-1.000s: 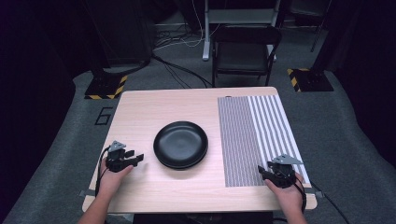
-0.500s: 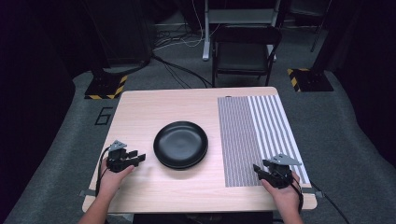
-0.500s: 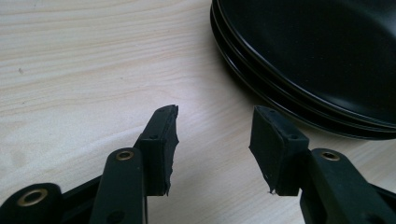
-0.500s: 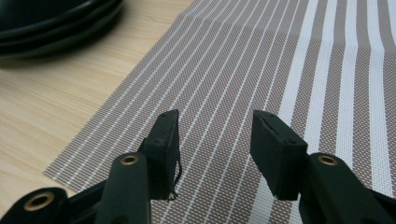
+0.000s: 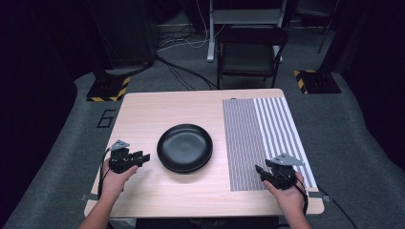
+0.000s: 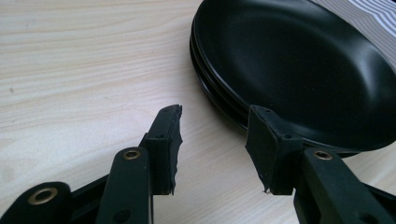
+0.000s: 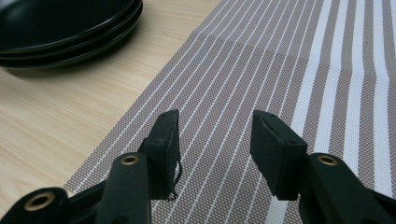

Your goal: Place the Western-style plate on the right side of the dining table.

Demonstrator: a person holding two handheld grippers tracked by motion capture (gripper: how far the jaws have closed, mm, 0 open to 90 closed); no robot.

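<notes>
You're looking at a dark room with grey carpet floor [image 5: 353, 143] all round. Light wood table [image 5: 157, 107] sits centre, lit from above; everything past it falls off to near black. Dark folding chair [image 5: 250, 52] stands just behind the table's far edge, with a pale metal stand [image 5: 239, 19] behind it. Black cables [image 5: 181, 69] trail across the floor to the left of the chair. Two black bases with yellow-black hazard tape, one far left [image 5: 107, 88], one far right [image 5: 315, 81]. Walls look like black curtains, probably; too dark to tell.
</notes>
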